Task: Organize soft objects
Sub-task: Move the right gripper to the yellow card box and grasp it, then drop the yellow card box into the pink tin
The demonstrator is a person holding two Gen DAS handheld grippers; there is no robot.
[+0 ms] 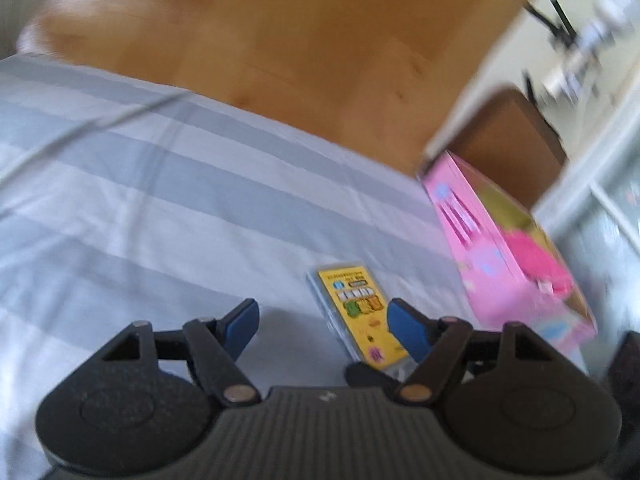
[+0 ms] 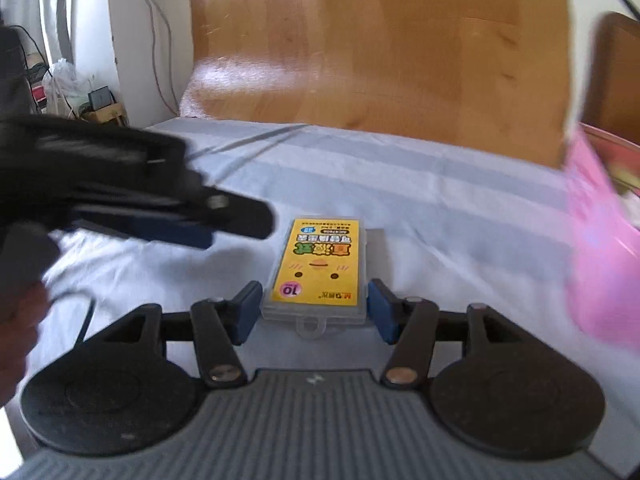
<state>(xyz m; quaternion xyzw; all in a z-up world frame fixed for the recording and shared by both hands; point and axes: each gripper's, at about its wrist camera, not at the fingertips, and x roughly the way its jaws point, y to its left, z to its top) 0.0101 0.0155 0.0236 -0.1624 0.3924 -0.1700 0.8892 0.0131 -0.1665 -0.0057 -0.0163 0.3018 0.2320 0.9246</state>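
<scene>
A clear plastic case with a yellow cartoon label (image 2: 318, 270) lies flat on the striped pale-blue bed sheet (image 2: 400, 184). My right gripper (image 2: 314, 308) is open with its blue pads on either side of the case's near end, apart from it. In the left wrist view the same case (image 1: 358, 312) lies by the right pad, and my left gripper (image 1: 322, 328) is open and empty over the sheet (image 1: 160, 200). The left gripper also shows in the right wrist view (image 2: 180, 228), hovering left of the case.
A pink toy box (image 1: 508, 256) lies at the bed's right edge, blurred in the right wrist view (image 2: 600, 240). A wooden headboard (image 2: 380, 52) stands behind the bed. Clutter and cables (image 2: 72, 84) sit on the floor at the far left.
</scene>
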